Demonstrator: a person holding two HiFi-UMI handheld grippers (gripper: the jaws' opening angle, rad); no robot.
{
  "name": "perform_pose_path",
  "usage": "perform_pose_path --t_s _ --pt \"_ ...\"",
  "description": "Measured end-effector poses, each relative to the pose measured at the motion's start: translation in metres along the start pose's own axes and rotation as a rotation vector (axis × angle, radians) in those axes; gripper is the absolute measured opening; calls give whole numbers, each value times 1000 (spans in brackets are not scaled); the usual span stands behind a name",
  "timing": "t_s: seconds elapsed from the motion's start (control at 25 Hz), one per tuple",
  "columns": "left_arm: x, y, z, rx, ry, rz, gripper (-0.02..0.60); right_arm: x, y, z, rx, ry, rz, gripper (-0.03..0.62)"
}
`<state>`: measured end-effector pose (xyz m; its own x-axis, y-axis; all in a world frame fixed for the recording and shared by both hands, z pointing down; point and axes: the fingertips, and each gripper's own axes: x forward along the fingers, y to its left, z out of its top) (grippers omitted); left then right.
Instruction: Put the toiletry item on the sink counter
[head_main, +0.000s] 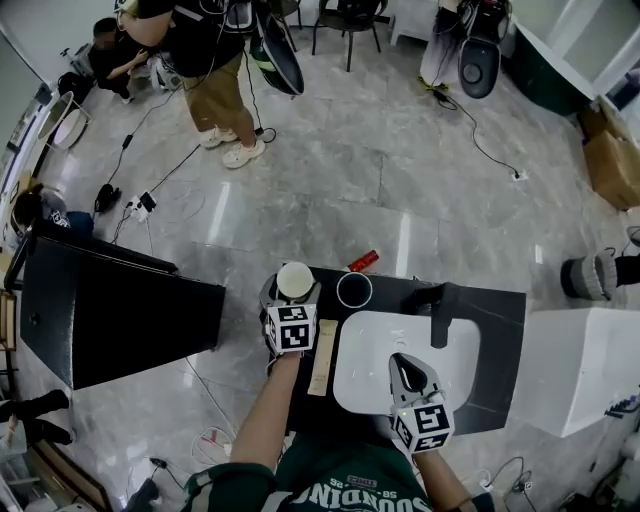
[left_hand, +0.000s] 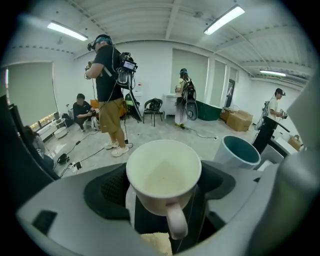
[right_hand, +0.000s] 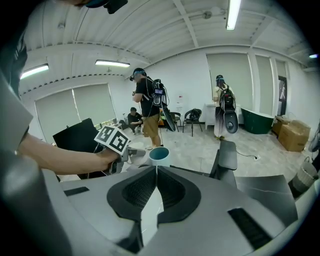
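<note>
A dark counter (head_main: 500, 310) with a white sink (head_main: 365, 385) fills the head view's lower middle. At its upper-left corner the left gripper (head_main: 293, 298) clamps a cream mug (left_hand: 163, 175), upright, mouth up, handle toward the gripper. The right gripper (right_hand: 156, 180), jaws together on nothing, hangs over the sink; lettering on the shirt (head_main: 340, 490) at the bottom edge is upside down and cut off.

The head view looks steeply down on the counter (head_main: 500, 320). Both gripper views sit low, sharing the teal cup (left_hand: 239, 151).
</note>
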<state>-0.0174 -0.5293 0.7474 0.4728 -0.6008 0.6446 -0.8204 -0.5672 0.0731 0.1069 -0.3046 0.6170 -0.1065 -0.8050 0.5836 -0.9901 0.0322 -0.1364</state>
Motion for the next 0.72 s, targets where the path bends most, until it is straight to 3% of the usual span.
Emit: perform_pose_path --t_s 0.2,0.4,0.52,0.72 --pt "6 4 -4 -63 -11 69 420 1 -2 -1 4 7 -5 43" --pt "14 3 -10 -74 -10 105 420 0 -5 -6 11 16 -16 43" --pt "16 -1 -9 -41 -18 80 420 -2 -5 -7 14 19 -22 43" --pt "21 -7 -16 85 -21 40 420 -1 -6 -10 22 23 -28 43"
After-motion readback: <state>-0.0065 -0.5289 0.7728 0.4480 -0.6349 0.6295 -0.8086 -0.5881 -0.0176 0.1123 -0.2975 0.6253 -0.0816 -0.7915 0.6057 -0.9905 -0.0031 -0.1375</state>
